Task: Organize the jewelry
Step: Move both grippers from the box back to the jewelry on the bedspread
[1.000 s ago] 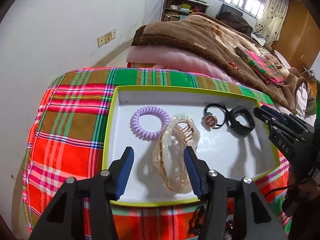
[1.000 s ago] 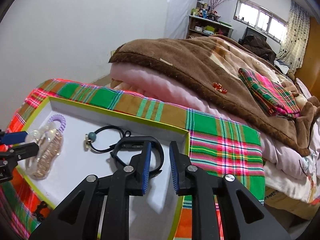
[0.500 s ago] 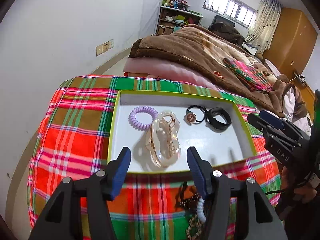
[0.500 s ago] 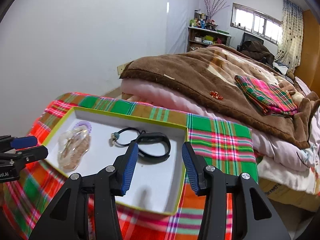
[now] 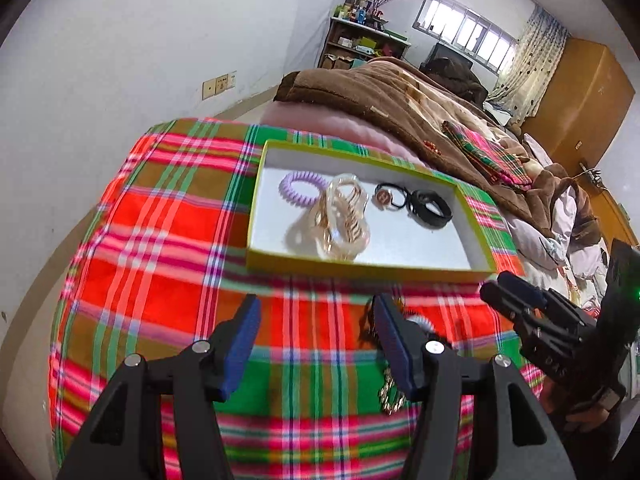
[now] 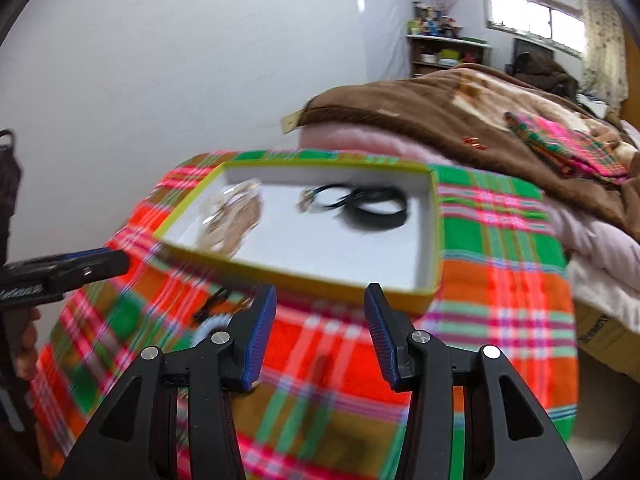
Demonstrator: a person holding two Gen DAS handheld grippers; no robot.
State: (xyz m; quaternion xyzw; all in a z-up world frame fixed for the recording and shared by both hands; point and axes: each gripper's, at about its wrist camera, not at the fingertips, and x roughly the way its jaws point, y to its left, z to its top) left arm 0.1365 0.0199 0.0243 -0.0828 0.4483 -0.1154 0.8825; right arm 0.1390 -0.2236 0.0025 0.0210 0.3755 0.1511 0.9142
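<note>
Both grippers hover empty over a plaid-covered worktop [image 5: 168, 240]. The left gripper [image 5: 316, 344] has its jaws wide apart; so does the right gripper [image 6: 320, 336]. Ahead of both sets of jaws sits a yellow-rimmed tray [image 5: 360, 263] holding a purple coil hair tie [image 5: 302, 188], a clear hair claw [image 5: 340, 216], a black elastic with a charm [image 5: 394, 198] and a black band [image 5: 430, 208]. More jewelry [image 5: 390, 394] lies on the cloth just beside the left gripper's right jaw, partly hidden.

Plain white wall [image 5: 140, 40] left of the fingers; ahead, bed with brown fleece blanket [image 5: 400, 96], cluttered wooden shelf unit [image 5: 360, 46], bright barred window [image 5: 468, 32], patterned curtain [image 5: 532, 60], orange-brown wooden wardrobe [image 5: 580, 96] far right.
</note>
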